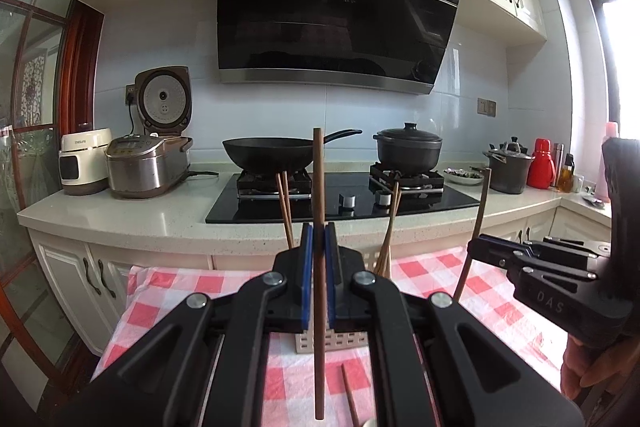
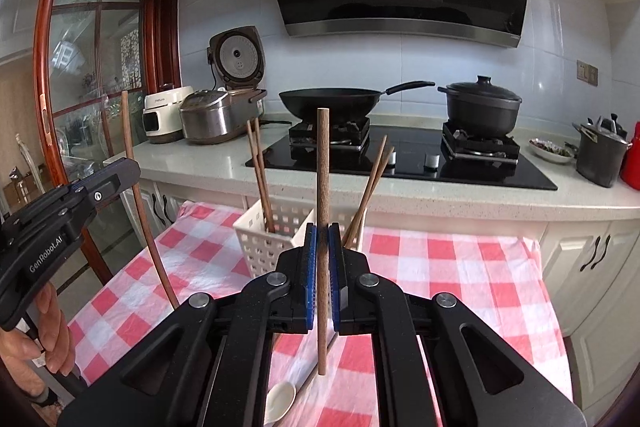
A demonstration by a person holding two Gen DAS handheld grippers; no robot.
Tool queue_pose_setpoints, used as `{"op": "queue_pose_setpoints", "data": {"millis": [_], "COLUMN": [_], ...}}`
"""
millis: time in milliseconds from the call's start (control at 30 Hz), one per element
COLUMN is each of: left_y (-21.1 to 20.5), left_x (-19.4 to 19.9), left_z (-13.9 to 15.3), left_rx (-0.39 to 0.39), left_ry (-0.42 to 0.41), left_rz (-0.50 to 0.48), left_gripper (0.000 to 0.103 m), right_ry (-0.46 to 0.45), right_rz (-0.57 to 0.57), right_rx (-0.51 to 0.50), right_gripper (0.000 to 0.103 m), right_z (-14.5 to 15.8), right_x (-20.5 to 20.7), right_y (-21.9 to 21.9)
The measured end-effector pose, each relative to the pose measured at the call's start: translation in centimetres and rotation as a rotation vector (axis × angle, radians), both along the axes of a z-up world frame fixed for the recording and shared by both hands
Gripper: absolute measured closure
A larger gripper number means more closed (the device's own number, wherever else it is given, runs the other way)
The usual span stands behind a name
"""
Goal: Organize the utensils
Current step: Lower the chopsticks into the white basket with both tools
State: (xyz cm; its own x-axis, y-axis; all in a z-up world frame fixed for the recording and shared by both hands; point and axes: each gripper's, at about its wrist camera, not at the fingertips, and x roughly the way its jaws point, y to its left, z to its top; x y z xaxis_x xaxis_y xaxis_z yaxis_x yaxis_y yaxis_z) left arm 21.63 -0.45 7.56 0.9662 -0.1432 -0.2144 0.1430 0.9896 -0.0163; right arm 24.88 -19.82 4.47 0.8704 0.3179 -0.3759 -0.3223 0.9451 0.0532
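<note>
My left gripper (image 1: 319,251) is shut on a brown wooden chopstick (image 1: 318,187), held upright above the checked tablecloth (image 1: 200,303). My right gripper (image 2: 322,251) is shut on a second upright chopstick (image 2: 322,167). A white perforated utensil basket (image 2: 264,239) stands just beyond both grippers and holds several chopsticks (image 2: 258,163) leaning in it. In the left wrist view the basket (image 1: 340,341) is mostly hidden behind the gripper. The right gripper shows at the right in the left wrist view (image 1: 476,251), and the left gripper at the left in the right wrist view (image 2: 130,167). A white spoon (image 2: 280,401) lies on the cloth.
A loose chopstick (image 1: 350,399) lies on the cloth near me. Behind the table runs a counter (image 1: 120,215) with a rice cooker (image 1: 148,163), a wok (image 1: 272,151) and a black pot (image 1: 408,147) on the hob, and a red flask (image 1: 541,163) at the right.
</note>
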Motion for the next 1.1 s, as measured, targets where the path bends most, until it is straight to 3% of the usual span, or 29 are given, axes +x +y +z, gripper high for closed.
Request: {"op": "queue_pose_setpoints", "data": {"millis": [300, 600, 833, 1100], "left_y": [0.6, 0.1, -0.5, -1.2], "left_x": [5.5, 9.5, 13.7, 17.8], "left_z": [5.5, 10.9, 10.3, 5.5], "left_rx": [-0.026, -0.002, -0.039, -0.044], "left_ry": [-0.007, -0.062, -0.046, 0.083], "left_rz": [0.008, 0.034, 0.026, 0.004], "left_gripper": [0.097, 0.097, 0.097, 0.097], "right_ry": [0.02, 0.004, 0.02, 0.142], "right_rz": [0.002, -0.017, -0.024, 0.014], "right_rx": [0.06, 0.083, 0.077, 0.036], "right_gripper": [0.097, 0.097, 0.097, 0.097], "right_z": [3.9, 7.1, 6.1, 2.0], "right_x": [4.9, 8.8, 11.5, 14.3], "right_y": [-0.5, 0.0, 0.7, 1.8]}}
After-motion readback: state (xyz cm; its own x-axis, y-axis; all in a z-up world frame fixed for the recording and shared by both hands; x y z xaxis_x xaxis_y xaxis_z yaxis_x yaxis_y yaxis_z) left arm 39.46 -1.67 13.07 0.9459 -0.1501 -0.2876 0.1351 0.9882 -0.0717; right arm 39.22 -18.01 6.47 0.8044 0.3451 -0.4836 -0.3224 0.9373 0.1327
